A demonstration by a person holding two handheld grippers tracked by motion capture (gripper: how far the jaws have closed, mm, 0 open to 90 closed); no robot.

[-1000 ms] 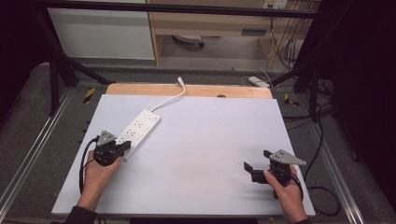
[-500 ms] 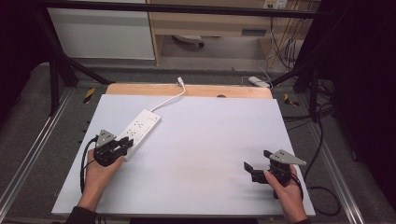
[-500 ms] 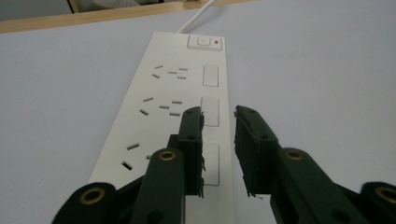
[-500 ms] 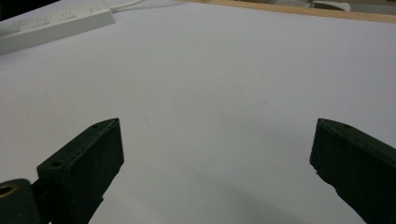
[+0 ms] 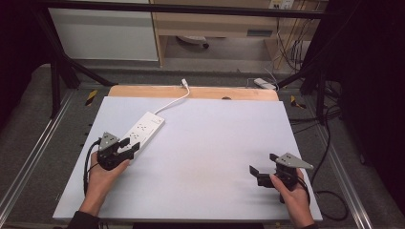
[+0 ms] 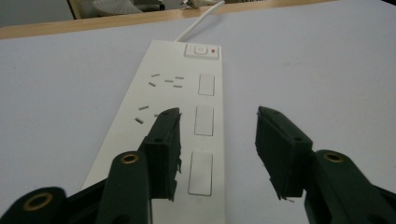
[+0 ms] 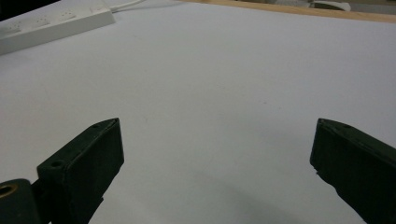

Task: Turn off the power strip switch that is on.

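Note:
A white power strip (image 5: 142, 129) lies slanted on the left half of the white tabletop (image 5: 210, 143), its cord running to the far wooden edge. My left gripper (image 5: 130, 148) is open just above the strip's near end. In the left gripper view the power strip (image 6: 187, 116) runs away from me, with rocker switches and a red-lit master switch (image 6: 201, 50), and my left gripper (image 6: 217, 140) hangs over its near end, nothing between the jaws. My right gripper (image 5: 263, 164) rests open at the table's front right. My right gripper (image 7: 217, 154) stands wide over bare tabletop, the power strip (image 7: 51, 23) at far left.
A wooden strip (image 5: 191, 92) borders the table's far edge. Behind it stand a cabinet (image 5: 100, 33), a shelf unit and hanging cables (image 5: 291, 43). A black cable (image 5: 329, 195) trails off the right side. Metal rails run along both table sides.
My left gripper has moved forward and to the right, from beside the power strip's near end to over it. My right gripper has stayed in place.

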